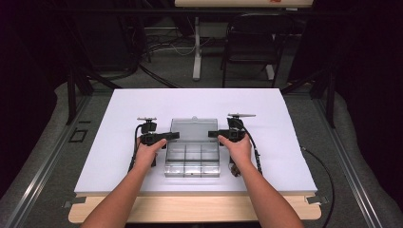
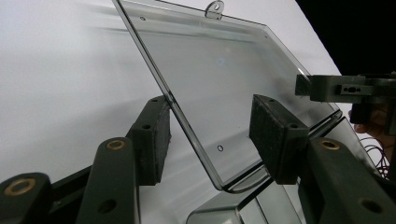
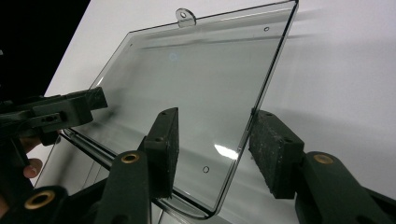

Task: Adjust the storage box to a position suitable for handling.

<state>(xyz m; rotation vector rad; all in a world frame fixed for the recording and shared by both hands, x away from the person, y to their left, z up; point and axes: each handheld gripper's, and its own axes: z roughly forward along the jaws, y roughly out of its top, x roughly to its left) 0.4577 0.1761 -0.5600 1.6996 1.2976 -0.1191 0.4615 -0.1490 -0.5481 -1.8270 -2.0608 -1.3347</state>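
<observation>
High view: the clear compartment box [image 1: 192,161] sits mid-worktop [image 1: 119,109], its lid [image 1: 190,129] swung up and back. My left gripper [image 2: 210,135] straddles the lid's left edge, jaws apart, pads not yet touching. My right gripper [image 3: 215,140] straddles the right edge, likewise unclosed. Risk: uneven closing could twist the thin lid, strain the hinge, or skid the light box.
</observation>
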